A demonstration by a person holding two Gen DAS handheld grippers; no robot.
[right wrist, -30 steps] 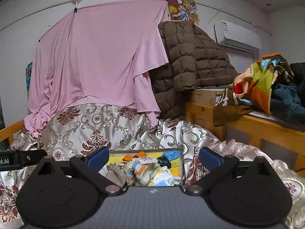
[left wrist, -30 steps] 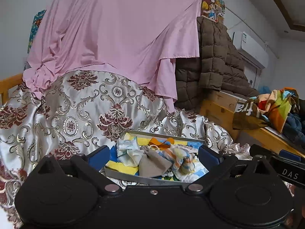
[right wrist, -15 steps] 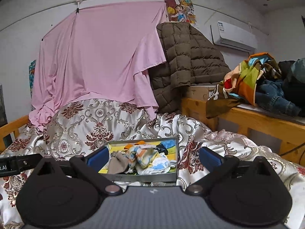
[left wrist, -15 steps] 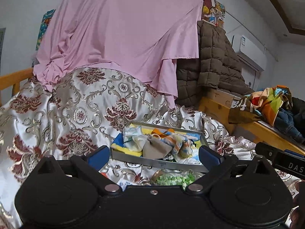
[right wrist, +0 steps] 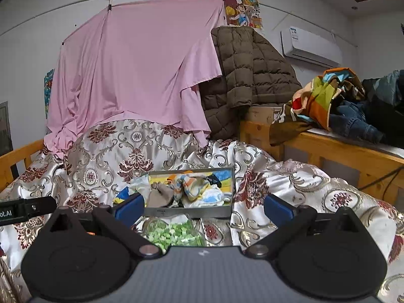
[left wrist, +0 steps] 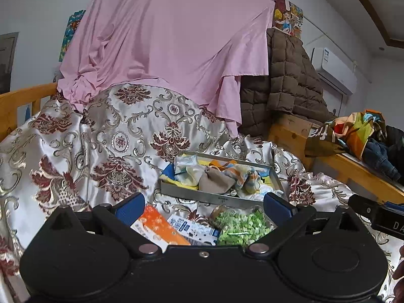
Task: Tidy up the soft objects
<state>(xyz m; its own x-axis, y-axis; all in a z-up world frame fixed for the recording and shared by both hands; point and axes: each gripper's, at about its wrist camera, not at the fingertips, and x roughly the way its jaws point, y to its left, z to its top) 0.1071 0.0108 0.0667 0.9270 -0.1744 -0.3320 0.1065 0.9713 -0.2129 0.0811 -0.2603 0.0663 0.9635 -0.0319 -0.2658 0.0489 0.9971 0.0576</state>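
Newly revealed orange packet (left wrist: 161, 227), left wrist view only

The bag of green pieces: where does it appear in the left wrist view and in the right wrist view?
Left wrist view: the bag of green pieces lies low, right of centre, just before the metal tray.
Right wrist view: it lies low, left of centre, again before the tray.
Shared landmark: the pink sheet hanging behind.

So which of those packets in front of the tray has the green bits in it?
The clear bag on the right, nearest the tray. The orange packet and the white-and-blue one lie left of it, printed and opaque.
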